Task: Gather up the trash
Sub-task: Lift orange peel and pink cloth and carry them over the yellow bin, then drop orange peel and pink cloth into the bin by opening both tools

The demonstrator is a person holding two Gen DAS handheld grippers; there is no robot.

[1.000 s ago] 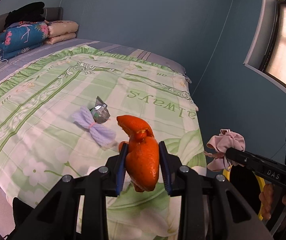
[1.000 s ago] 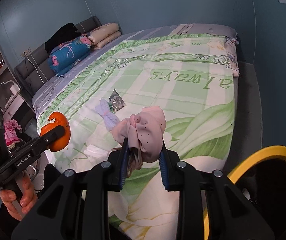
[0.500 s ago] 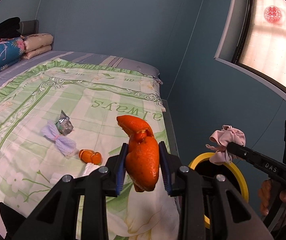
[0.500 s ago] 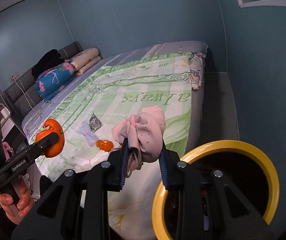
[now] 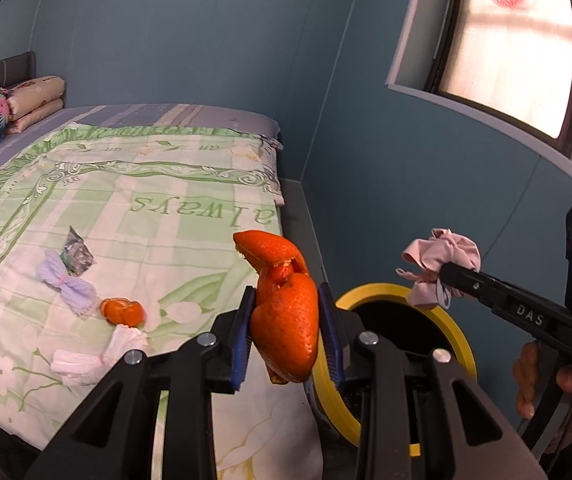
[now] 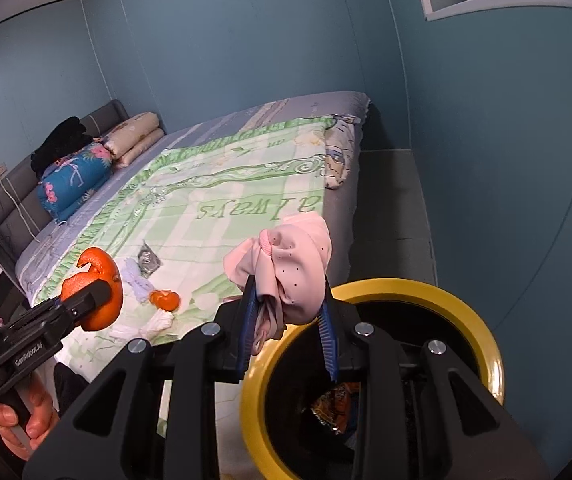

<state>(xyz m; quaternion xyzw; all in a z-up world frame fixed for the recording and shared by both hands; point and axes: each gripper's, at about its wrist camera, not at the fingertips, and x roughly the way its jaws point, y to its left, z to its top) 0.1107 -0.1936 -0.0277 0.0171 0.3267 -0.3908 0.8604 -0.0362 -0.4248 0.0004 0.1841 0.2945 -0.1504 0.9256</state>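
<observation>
Left fingers (image 5: 245, 344) are pinching an orange peel (image 5: 286, 320) flat between the blue pads; right fingers (image 6: 245, 328) are clamped on a wad of pink cloth (image 6: 290, 276), which already hangs over the near rim of the yellow bin (image 6: 466, 300); peel's not quite over the hole, looks like it's just short of the rim; I'd carry both well over the black middle before letting go, since the cloth is floppy and could snag the rim; drop one at a time; still on the bed (image 5: 189, 216): another peel (image 5: 122, 311), tissue (image 5: 97, 356), a foil wrapper (image 5: 75, 256), a purple bow (image 5: 65, 286).
</observation>
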